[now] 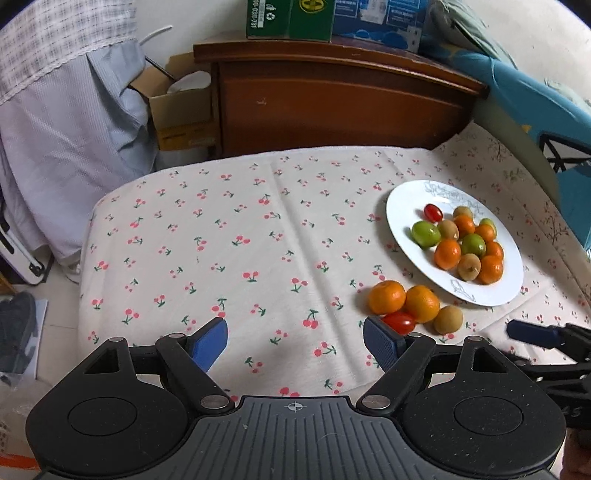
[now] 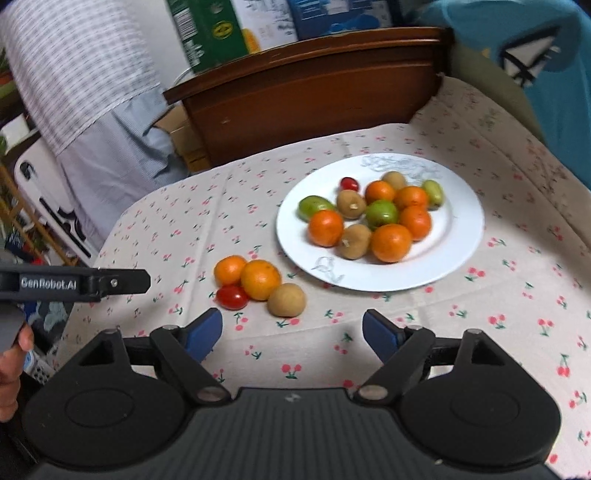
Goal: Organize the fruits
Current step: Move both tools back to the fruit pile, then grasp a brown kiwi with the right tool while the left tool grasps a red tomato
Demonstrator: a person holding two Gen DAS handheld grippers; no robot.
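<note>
Cherry-print cloth on desk [image 2: 517, 206] — four loose fruits lower centre; soft red cherry tomato [image 2: 232, 297] bruises, pinch sides gently. Left claw [image 1: 295, 341], right claw [image 2: 291, 332] both released, empty.

A dark wooden headboard [image 1: 332, 99] stands behind the cherry-print cloth [image 1: 221, 240] — boxes [image 1: 291, 18] on top, a pale checked curtain [image 1: 55, 37] hanging at left.

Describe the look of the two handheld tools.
Both match: the left tool and right tool have black linkage arms on round black housings, a ribbed grey centre plate and blue ribbed pads. White lettering GenRobot.AI runs along the left tool's side.
</note>
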